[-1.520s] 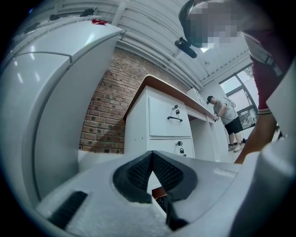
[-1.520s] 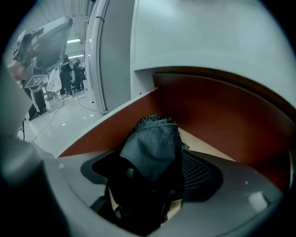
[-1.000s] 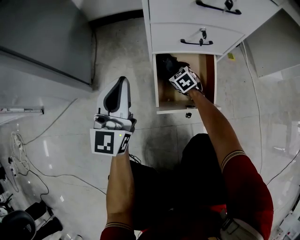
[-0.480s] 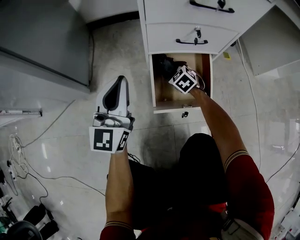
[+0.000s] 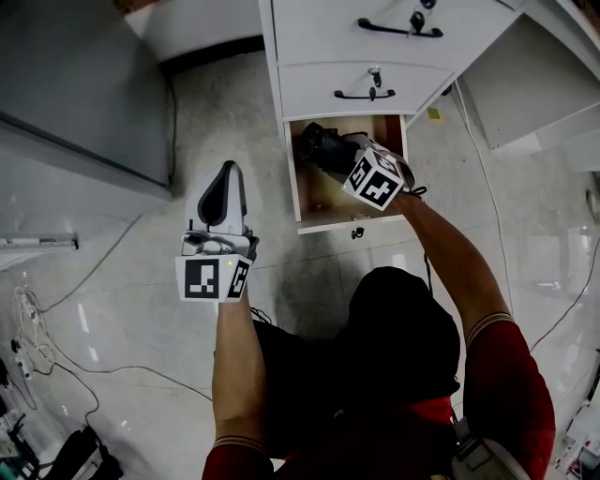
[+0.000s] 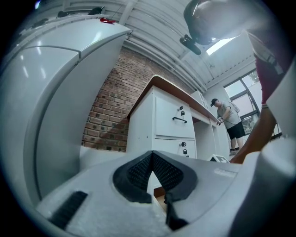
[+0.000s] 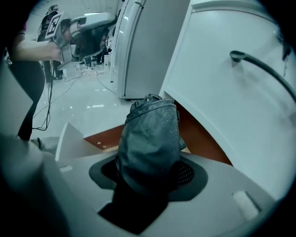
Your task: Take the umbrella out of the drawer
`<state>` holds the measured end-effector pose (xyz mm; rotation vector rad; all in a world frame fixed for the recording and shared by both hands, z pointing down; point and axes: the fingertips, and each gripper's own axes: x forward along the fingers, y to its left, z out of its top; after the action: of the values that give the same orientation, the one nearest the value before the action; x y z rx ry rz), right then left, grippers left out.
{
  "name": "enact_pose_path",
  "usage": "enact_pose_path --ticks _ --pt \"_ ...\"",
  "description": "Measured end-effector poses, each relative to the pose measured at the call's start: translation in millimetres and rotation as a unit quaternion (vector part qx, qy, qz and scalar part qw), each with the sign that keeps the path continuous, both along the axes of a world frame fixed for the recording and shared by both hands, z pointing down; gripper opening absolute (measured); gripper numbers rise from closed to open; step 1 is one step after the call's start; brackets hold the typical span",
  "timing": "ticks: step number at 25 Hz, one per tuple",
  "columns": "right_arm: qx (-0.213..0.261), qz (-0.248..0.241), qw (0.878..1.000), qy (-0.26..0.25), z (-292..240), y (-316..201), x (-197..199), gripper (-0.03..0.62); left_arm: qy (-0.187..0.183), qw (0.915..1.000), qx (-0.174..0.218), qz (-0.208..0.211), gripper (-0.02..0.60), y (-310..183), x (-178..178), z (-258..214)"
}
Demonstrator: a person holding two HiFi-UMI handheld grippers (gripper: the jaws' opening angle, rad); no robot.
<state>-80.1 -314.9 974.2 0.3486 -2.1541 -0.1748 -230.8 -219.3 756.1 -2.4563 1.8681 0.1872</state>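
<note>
A dark folded umbrella [image 5: 322, 150] is lifted above the open bottom drawer [image 5: 292, 183], its far end still over the drawer's wooden floor. My right gripper [image 5: 343, 157] points steeply down; its jaws have just been closing and are shut on the umbrella, which fills the gap in the right gripper view [image 7: 150, 134]. The drawer's floor [image 7: 99, 139] shows behind it. My left gripper [image 5: 225, 180] hangs over the tiled floor left of the drawer. It is shut and empty, its pads [image 6: 138, 171] meeting at the tip.
The white cabinet has two closed drawers with black handles [image 5: 386, 28] [image 5: 366, 93] above the open one. A grey appliance [image 5: 75, 84] stands at the left. Cables [image 5: 56, 361] trail over the glossy floor. A person [image 6: 226, 115] stands far off by the desk.
My right gripper has closed on the umbrella and risen with it out of the drawer, rolling a little. The left gripper has stayed where it was.
</note>
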Motion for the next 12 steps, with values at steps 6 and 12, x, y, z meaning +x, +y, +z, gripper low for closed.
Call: enact_pose_path --ticks 6,12 --pt "-0.013 -0.009 0.999 -0.034 -54.2 32.0 0.7 0.267 -0.025 0.9996 -0.01 -0.003 0.003 8.4 6.1 -16.2" --pt "-0.033 -0.02 0.993 -0.111 -149.4 64.5 -11.4 0.267 -0.05 0.998 -0.037 0.01 0.004 21.5 14.0 -63.2"
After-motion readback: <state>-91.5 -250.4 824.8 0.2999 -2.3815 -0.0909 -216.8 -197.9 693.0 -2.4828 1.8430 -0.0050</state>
